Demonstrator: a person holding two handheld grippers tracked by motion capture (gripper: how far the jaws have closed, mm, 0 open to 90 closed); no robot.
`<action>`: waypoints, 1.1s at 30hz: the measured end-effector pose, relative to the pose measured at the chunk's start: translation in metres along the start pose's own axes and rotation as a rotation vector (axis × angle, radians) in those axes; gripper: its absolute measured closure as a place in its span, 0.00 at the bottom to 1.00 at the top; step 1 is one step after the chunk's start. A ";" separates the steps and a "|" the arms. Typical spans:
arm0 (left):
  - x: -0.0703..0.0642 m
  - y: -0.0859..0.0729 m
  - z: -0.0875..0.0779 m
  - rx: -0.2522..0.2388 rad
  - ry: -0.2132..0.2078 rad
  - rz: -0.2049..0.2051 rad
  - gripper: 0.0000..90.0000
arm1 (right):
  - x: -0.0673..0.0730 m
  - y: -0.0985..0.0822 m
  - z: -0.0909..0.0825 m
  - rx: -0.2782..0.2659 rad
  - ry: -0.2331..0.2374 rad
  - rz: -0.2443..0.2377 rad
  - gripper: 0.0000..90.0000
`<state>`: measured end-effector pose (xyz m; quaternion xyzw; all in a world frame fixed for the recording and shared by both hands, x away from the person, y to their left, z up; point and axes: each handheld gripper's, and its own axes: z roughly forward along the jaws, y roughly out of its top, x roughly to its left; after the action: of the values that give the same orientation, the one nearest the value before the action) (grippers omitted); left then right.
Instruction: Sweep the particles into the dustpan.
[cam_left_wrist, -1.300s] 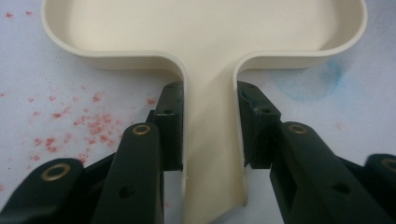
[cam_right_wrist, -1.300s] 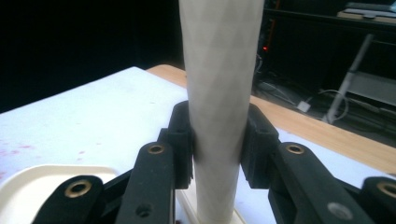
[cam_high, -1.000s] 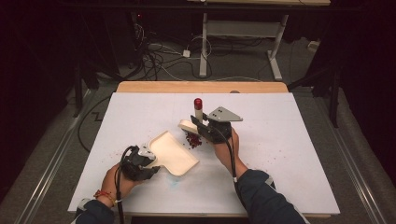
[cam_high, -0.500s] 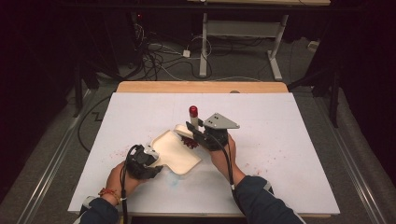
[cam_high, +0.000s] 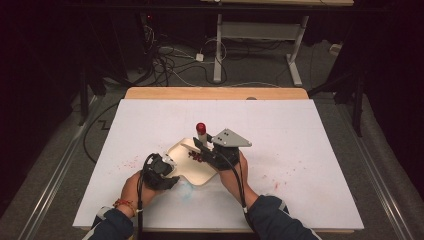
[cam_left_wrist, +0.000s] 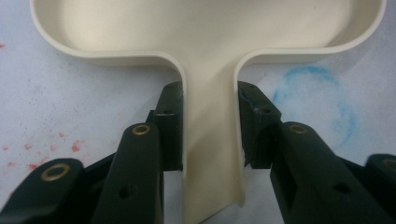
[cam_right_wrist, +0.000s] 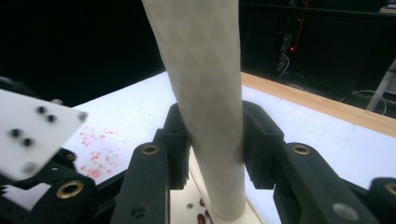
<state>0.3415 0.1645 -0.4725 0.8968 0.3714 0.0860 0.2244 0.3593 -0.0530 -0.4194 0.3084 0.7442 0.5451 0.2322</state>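
left hand-held gripper (cam_left_wrist: 208, 135) clenching dustpan (cam_left_wrist: 205, 56) handle, pinning it flat on table (cam_high: 310, 150) | right hand-held gripper (cam_right_wrist: 210, 140) grasping brush (cam_right_wrist: 205, 93) upright, likely sweeping red bits (cam_high: 195, 156) into pan

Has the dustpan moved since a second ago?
Yes. The dustpan shifted right along the table, nearer the wooden strip's middle, held by the left gripper.

The right gripper (cam_right_wrist: 211, 140) has its two black jaws closed against a pale, faintly patterned handle (cam_right_wrist: 201, 84) that rises tilted between them and leaves the top of the view. Below the jaws lies a cream tray edge (cam_right_wrist: 191, 200) with a few dark red bits (cam_right_wrist: 203, 218). Red specks (cam_right_wrist: 100, 149) dot the white table (cam_right_wrist: 322, 144), whose far edge is wood.
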 end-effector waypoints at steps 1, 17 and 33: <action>0.001 0.000 0.000 0.000 -0.005 -0.002 0.70 | 0.000 0.000 0.000 0.000 0.000 0.000 0.74; 0.002 -0.002 0.000 -0.030 -0.012 -0.017 0.70 | 0.016 0.006 -0.004 0.004 0.064 -0.036 0.77; 0.003 -0.007 -0.001 -0.048 -0.015 0.009 0.71 | -0.005 0.020 -0.018 -0.042 0.075 -0.009 0.78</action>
<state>0.3395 0.1713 -0.4747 0.8935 0.3635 0.0892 0.2482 0.3544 -0.0640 -0.3953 0.2794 0.7421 0.5708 0.2132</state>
